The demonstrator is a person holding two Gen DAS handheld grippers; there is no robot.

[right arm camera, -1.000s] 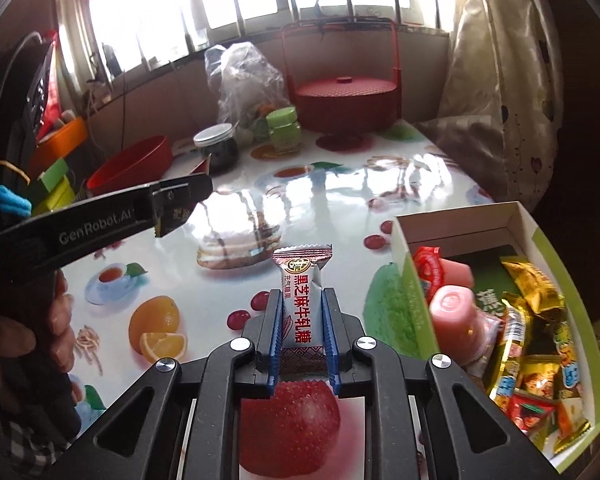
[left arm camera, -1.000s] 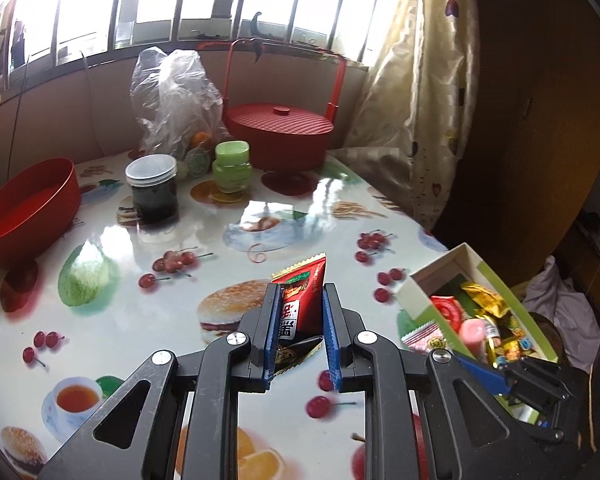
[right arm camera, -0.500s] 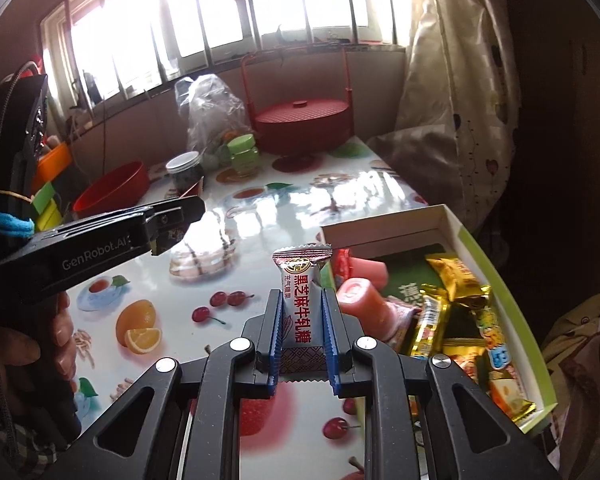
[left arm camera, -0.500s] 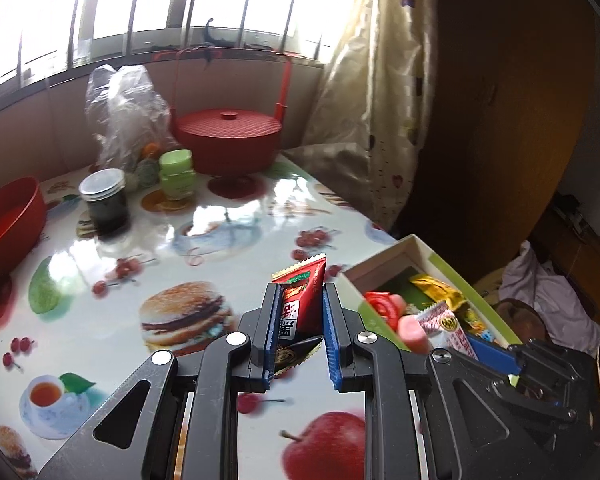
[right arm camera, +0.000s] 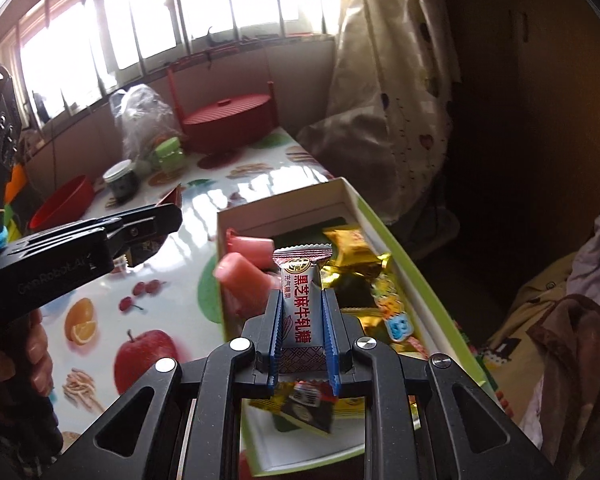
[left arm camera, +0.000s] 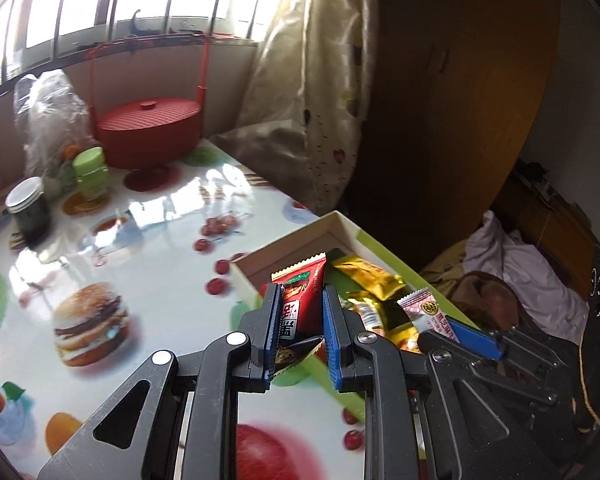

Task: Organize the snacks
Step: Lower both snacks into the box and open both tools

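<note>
The left gripper (left arm camera: pixel 299 316) is clamped on a red snack packet (left arm camera: pixel 302 301), which stands upright between the blue pads over the near left edge of the box (left arm camera: pixel 288 243). The right gripper (right arm camera: pixel 302 330) is closed tight on a white candy (right arm camera: pixel 300 308) with red characters, held upright above the middle of the box (right arm camera: pixel 284 208).

The box is a shallow white tray with a green outer rim, sitting at the right edge of the table (left arm camera: pixel 148 240). Inside it lie gold wrappers (right arm camera: pixel 350 246) toward the far right, pink jelly cups (right arm camera: pixel 244 276) at the left, and mixed yellow and dark packets nearer the camera.

In the right view, the left gripper's black body (right arm camera: pixel 80 244) reaches in from the left over the table, with a hand (right arm camera: pixel 36 356) below it.

Farther back on the fruit-printed tablecloth stand a red lidded basket (left arm camera: pixel 150 128), a green jar (left arm camera: pixel 90 174), a dark jar (left arm camera: pixel 28 210) and a clear plastic bag (left arm camera: pixel 48 120). A red bowl (right arm camera: pixel 66 202) sits at the far left.
</note>
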